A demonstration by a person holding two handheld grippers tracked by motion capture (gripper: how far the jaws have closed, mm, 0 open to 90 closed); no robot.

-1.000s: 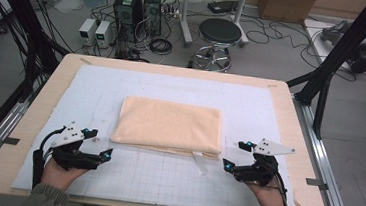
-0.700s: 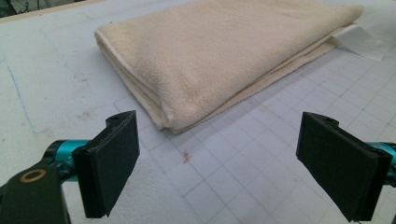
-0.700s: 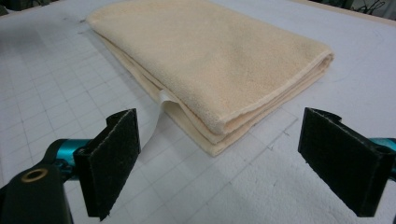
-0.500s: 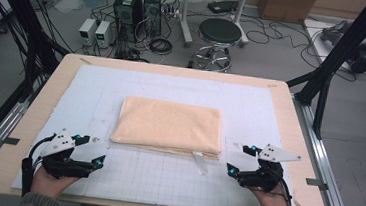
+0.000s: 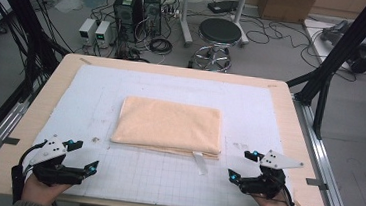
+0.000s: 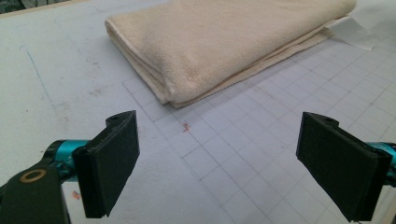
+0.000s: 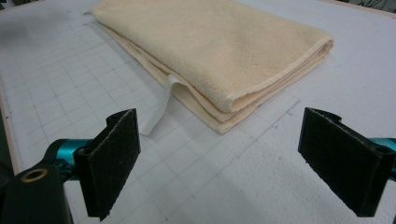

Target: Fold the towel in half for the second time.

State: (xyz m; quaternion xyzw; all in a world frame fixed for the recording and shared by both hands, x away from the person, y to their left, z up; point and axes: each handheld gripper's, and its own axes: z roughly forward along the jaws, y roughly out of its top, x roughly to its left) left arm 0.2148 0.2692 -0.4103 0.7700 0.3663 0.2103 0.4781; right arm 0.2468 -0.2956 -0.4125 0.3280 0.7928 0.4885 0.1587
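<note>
Right now I have both grippers low at the near edge of the table (image 5: 289, 122), one at each corner, and neither is touching anything. On my left, the left gripper (image 5: 82, 156) has its jaws spread wide with only gridded mat (image 5: 154, 173) between them; the right gripper (image 5: 242, 165) is spread just as wide, holding nothing. Between them and farther in lies the folded towel (image 5: 169, 124) — peach-coloured, flat on the mat near the table's middle, well apart from both grippers. Along the left gripper view I see its near left corner, layers stacked neatly. From its near edge a white tag (image 5: 199, 162) sticks out onto the grid — in the right gripper view it curls out from between the layers.
</note>
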